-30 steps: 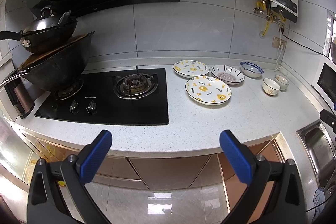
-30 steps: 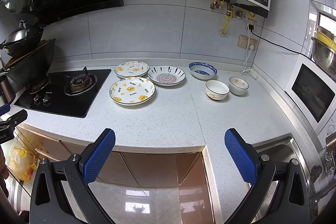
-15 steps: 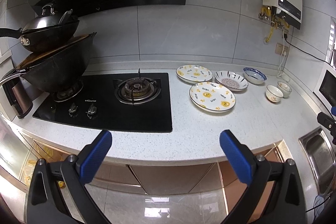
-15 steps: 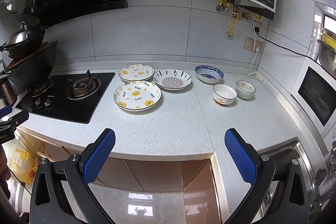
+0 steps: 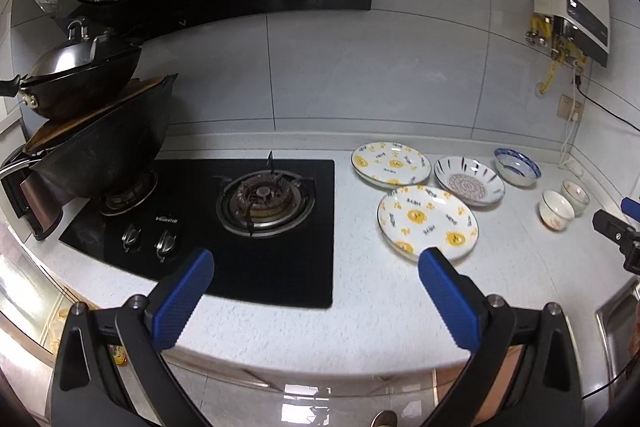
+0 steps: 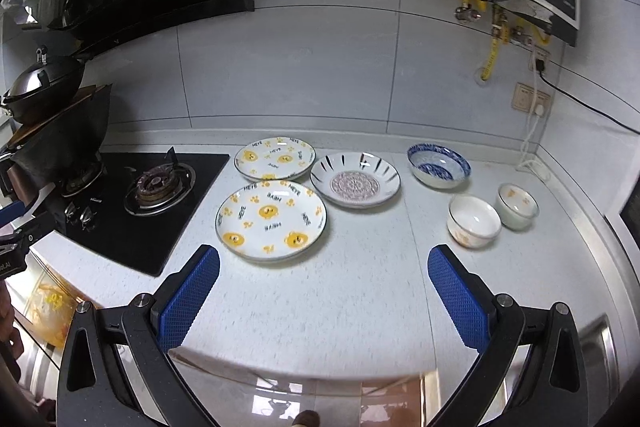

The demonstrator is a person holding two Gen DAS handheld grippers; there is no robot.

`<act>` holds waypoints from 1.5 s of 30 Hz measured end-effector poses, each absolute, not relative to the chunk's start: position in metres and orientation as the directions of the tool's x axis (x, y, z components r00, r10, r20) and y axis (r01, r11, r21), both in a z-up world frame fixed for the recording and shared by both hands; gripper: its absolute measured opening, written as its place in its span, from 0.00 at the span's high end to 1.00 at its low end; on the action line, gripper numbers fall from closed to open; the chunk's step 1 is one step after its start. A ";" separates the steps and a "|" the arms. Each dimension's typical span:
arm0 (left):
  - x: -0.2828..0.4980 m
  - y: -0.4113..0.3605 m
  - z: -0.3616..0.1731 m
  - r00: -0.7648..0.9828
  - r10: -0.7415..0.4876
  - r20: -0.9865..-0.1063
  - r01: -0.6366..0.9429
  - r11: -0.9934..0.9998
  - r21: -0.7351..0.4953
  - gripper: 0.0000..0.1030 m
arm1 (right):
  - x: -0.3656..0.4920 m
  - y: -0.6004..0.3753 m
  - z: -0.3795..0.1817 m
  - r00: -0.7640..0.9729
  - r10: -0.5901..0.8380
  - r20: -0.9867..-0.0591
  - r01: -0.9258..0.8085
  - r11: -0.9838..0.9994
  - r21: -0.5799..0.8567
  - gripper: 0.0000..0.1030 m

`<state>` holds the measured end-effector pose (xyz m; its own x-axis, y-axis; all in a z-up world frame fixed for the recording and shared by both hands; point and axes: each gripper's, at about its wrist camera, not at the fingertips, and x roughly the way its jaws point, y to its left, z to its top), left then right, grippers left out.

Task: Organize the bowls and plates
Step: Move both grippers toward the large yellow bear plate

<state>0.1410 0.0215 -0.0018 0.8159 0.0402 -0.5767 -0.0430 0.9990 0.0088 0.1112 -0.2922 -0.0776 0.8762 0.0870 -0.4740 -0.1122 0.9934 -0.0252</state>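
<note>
Both sets of jaws are spread wide and carrying nothing: the left gripper (image 5: pixel 316 267) hangs over the front of the speckled white counter (image 5: pixel 360 311) by the black glass gas hob (image 5: pixel 224 227), and the right gripper (image 6: pixel 324 263) hovers over the counter just short of the crockery. All the dishes sit out singly, nothing stacked yet. Nearest the right gripper is a large white plate with yellow bear prints (image 6: pixel 271 219); a matching bear-print plate (image 6: pixel 274 158) lies just behind it, almost touching. Beside those sits a shallow white dish with a pink patterned centre (image 6: pixel 355 179), then a blue-and-white porcelain bowl (image 6: pixel 438 167) near the wall, and off to the right two small white bowls (image 6: pixel 474 221) (image 6: pixel 517 206) side by side. By my read this is the approach, with the first pick not yet made, and the near bear plate looks the likely target. Watch the risks: a flat plate lying flush on the counter offers only its thin rim, so jaws coming in too high could skate off the glaze, or shove it into the plate behind and chip both. Grip one edge alone and it could tip and slip out. The two small bowls stand so close that reaching for one may knock the other.
</note>
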 end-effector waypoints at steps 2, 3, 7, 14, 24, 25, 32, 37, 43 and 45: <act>0.161 0.015 0.000 0.812 0.054 -0.581 -0.066 0.998 0.000 0.00 | 0.133 -0.298 -0.076 0.872 0.108 -0.477 -0.138 0.990 -0.028 0.01; 0.171 0.012 0.000 0.811 0.061 -0.582 -0.078 0.997 -0.004 0.00 | 0.145 -0.301 -0.076 0.870 0.117 -0.479 -0.150 0.988 -0.031 0.01; 0.209 -0.002 -0.001 0.798 0.071 -0.599 -0.111 0.993 -0.031 0.00 | 0.186 -0.308 -0.082 0.846 0.166 -0.506 -0.203 0.979 -0.018 0.01; 0.263 -0.022 -0.016 0.759 0.035 -0.650 -0.087 0.995 -0.049 0.00 | 0.239 -0.309 -0.103 0.774 0.251 -0.581 -0.278 0.960 0.044 0.01; 0.333 -0.026 -0.072 0.670 -0.063 -0.739 0.011 0.997 -0.076 0.00 | 0.300 -0.298 -0.160 0.629 0.277 -0.727 -0.230 0.959 0.167 0.01; 0.340 -0.025 -0.077 0.664 -0.069 -0.744 0.019 0.997 -0.075 0.00 | 0.304 -0.296 -0.165 0.621 0.272 -0.735 -0.225 0.960 0.166 0.01; 0.378 -0.028 -0.116 0.626 -0.094 -0.774 0.082 0.995 -0.055 0.00 | 0.331 -0.286 -0.200 0.564 0.252 -0.786 -0.182 0.967 0.179 0.01; 0.400 -0.036 -0.146 0.581 -0.126 -0.804 0.123 0.990 -0.066 0.00 | 0.348 -0.285 -0.218 0.531 0.253 -0.809 -0.160 0.967 0.198 0.01; 0.419 -0.042 -0.182 0.485 -0.147 -0.862 0.130 0.987 -0.095 0.05 | 0.361 -0.284 -0.231 0.498 0.273 -0.823 -0.153 0.962 0.226 0.01; 0.426 -0.044 -0.193 0.431 -0.142 -0.891 0.127 0.987 -0.096 0.09 | 0.364 -0.285 -0.233 0.488 0.283 -0.826 -0.154 0.959 0.237 0.01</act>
